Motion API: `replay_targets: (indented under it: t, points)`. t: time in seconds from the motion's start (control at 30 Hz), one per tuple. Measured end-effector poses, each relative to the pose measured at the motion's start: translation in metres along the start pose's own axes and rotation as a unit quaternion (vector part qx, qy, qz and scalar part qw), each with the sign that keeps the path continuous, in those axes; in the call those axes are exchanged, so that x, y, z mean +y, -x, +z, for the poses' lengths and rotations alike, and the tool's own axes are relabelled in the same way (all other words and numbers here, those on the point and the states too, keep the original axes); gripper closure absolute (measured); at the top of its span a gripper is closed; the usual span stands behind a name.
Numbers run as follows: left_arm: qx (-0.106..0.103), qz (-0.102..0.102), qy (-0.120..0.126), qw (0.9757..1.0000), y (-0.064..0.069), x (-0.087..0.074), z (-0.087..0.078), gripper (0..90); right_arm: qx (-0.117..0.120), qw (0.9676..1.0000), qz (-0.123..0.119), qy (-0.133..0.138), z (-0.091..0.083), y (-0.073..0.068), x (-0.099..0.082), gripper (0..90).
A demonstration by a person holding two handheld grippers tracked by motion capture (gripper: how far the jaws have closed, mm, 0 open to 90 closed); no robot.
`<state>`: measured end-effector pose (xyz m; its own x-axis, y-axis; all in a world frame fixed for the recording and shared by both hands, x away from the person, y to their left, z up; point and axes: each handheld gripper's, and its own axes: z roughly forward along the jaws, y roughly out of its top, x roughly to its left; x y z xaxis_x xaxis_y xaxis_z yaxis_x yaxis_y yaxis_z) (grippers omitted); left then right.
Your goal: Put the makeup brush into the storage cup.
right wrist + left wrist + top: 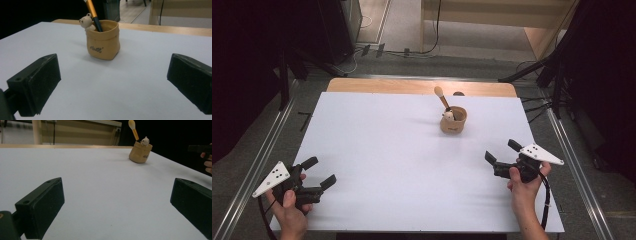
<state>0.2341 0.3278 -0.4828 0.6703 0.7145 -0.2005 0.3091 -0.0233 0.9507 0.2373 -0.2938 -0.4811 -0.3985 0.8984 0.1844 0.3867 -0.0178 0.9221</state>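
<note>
A short line of dark cursive lettering stands on the front of the tan pot [102,41], center of the right gripper view, too small and blurred to read.

From my screen I see a white table top [377,150] laid on a wooden board [412,86] whose far edge shows beyond it. Metal rails [267,150] run along both sides on a grey floor [492,65]. Black cables [412,51] trail over the floor behind the table. Dark curtains [242,75] close off the left and right. Farther back stands pale wooden furniture [492,12]. The light is even and soft.
</note>
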Motion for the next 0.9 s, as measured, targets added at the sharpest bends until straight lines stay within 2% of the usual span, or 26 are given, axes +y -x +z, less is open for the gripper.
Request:
replay_targets:
  t: [0.4,0.6,0.77,0.9]
  points:
    - [0.0,0.002,0.002,1.0,0.0,0.001,-0.001,0.0,-0.002,1.0,-0.006,-0.003,-0.023,-0.001,-0.021,0.0]
    - [0.001,0.0,0.005,1.0,0.001,0.001,-0.003,0.0,-0.007,1.0,0.005,-0.001,-0.036,0.006,-0.029,0.0]
    - [0.004,-0.002,0.007,1.0,-0.001,0.001,-0.004,0.0,-0.012,0.9998,0.015,0.006,-0.056,0.009,-0.035,0.0]
    - [0.005,-0.002,0.006,1.0,-0.001,0.001,-0.004,0.0,-0.015,0.9998,0.011,0.008,-0.069,0.012,-0.039,0.0]
